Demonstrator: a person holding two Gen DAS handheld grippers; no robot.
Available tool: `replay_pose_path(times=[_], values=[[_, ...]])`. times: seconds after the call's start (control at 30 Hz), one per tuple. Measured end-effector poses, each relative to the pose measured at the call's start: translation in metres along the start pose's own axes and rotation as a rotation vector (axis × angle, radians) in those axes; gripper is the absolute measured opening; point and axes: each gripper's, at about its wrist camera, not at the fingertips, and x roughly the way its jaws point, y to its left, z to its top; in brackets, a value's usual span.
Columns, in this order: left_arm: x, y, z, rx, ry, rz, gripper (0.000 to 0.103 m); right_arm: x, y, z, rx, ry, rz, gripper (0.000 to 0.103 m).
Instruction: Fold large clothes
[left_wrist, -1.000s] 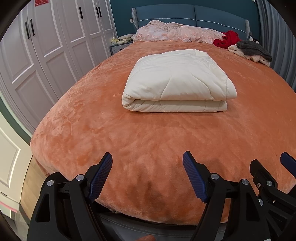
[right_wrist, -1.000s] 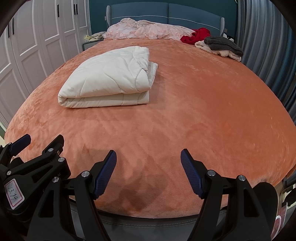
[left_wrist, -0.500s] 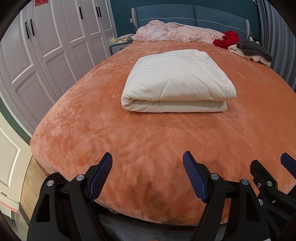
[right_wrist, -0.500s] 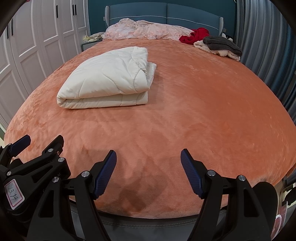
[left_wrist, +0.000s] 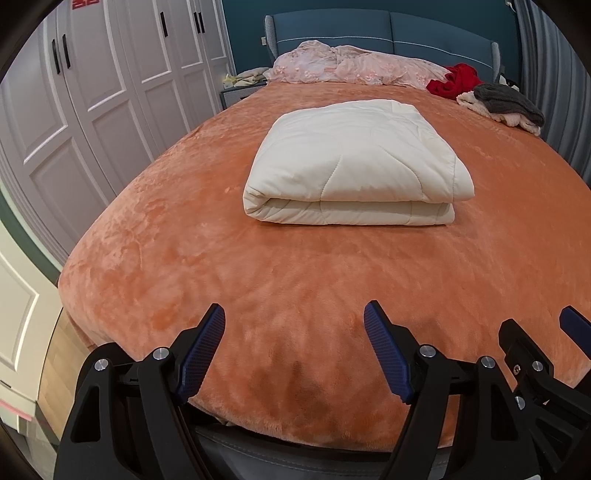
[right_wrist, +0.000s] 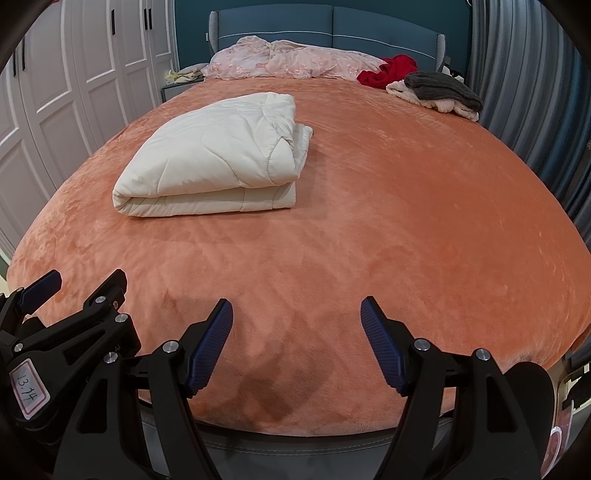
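A cream quilted garment (left_wrist: 354, 166) lies folded into a thick rectangle on the orange bedspread (left_wrist: 258, 277), mid-bed; in the right wrist view the same bundle (right_wrist: 218, 158) sits left of centre. My left gripper (left_wrist: 293, 325) hovers open over the bed's near edge, well short of the bundle, nothing between its blue pads. My right gripper (right_wrist: 295, 319) is also open and empty at the near edge, beside the left one. Each gripper shows at the edge of the other's view.
A pink crumpled cover (left_wrist: 347, 68) lies by the blue headboard (left_wrist: 388, 26). Red cloth (left_wrist: 456, 79) and a grey-and-cream pile (left_wrist: 506, 105) sit at the far right corner. White wardrobe doors (left_wrist: 92, 92) line the left; grey curtains (right_wrist: 524, 81) hang on the right.
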Motion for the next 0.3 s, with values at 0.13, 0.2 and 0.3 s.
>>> replay_pose_path(times=[0.13, 0.2, 0.3], values=[[0.0023, -0.0008, -0.001, 0.002, 0.01, -0.003, 0.071, 0.0006, -0.0009, 0.0014, -0.004, 0.002, -0.008, 0.069], [0.003, -0.0004, -0.0008, 0.0, 0.01, -0.004, 0.071, 0.0, 0.0, 0.0021, -0.005, 0.0, -0.013, 0.069], [0.0029, -0.0019, -0.0012, -0.003, 0.01, 0.0, 0.071, 0.0006, 0.0024, 0.0013, -0.004, -0.002, -0.017, 0.069]])
